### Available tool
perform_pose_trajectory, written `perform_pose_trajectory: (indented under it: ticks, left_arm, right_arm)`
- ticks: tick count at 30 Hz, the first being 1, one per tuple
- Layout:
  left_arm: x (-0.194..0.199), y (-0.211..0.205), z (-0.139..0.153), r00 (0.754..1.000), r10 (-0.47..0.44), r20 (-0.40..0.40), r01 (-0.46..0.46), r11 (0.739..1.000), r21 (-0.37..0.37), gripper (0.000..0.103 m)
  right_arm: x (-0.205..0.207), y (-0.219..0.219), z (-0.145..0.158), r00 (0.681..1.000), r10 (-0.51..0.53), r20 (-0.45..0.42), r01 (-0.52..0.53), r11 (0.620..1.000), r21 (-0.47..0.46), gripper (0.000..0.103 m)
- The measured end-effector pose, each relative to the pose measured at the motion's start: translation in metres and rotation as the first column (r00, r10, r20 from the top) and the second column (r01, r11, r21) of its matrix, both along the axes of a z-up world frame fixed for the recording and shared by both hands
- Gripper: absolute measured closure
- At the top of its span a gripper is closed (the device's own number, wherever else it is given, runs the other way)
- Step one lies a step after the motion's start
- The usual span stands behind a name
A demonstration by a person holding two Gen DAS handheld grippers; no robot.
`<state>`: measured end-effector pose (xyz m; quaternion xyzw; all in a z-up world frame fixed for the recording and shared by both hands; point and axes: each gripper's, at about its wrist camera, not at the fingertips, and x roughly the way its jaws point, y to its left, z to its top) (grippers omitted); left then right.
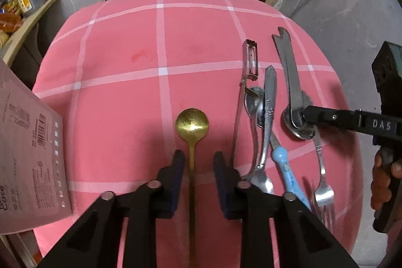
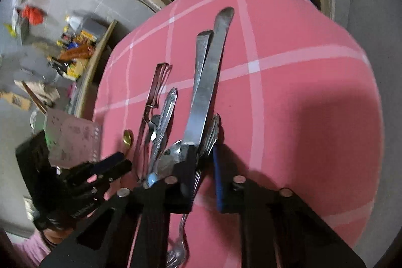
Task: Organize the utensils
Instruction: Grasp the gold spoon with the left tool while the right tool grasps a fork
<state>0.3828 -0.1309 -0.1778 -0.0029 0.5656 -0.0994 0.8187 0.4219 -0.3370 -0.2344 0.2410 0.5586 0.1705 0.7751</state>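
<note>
My left gripper (image 1: 198, 165) nearly shut, straddling gold spoon (image 1: 192, 126) handle, grip unconfirmed. Right gripper (image 2: 204, 167) clamped on flat steel tool (image 2: 204, 92). Next: lift it clear toward 12 o'clock, out of the pile.

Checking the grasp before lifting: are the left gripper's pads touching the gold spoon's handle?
Apart. Left wrist view: pink cloth shows between the gold spoon handle and both pads.
</note>
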Motion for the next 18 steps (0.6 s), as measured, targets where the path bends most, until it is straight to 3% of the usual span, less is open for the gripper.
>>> perform_pose_trajectory:
  ticks: [3,11,18]
  left_arm:
    - [0.008,0.007,-0.001,1.0,0.016,-0.007,-0.016,1.0,-0.012,0.099]
    - [0.009,0.017,-0.004,0.998,0.025,-0.056,-0.031,0.993,-0.112,0.099]
    - [-0.015,0.016,0.007,1.0,0.029,0.004,-0.028,0.988,-0.154,0.099]
  right_arm:
    - [0.001,0.007,-0.002,1.0,-0.02,0.009,0.02,1.0,0.015,0.097]
    - [-0.023,0.003,0.01,0.992,-0.102,0.07,0.093,0.989,0.119,0.1]
    - [-0.048,-0.007,0.031,0.977,-0.144,0.159,0.122,0.982,0.142,0.101]
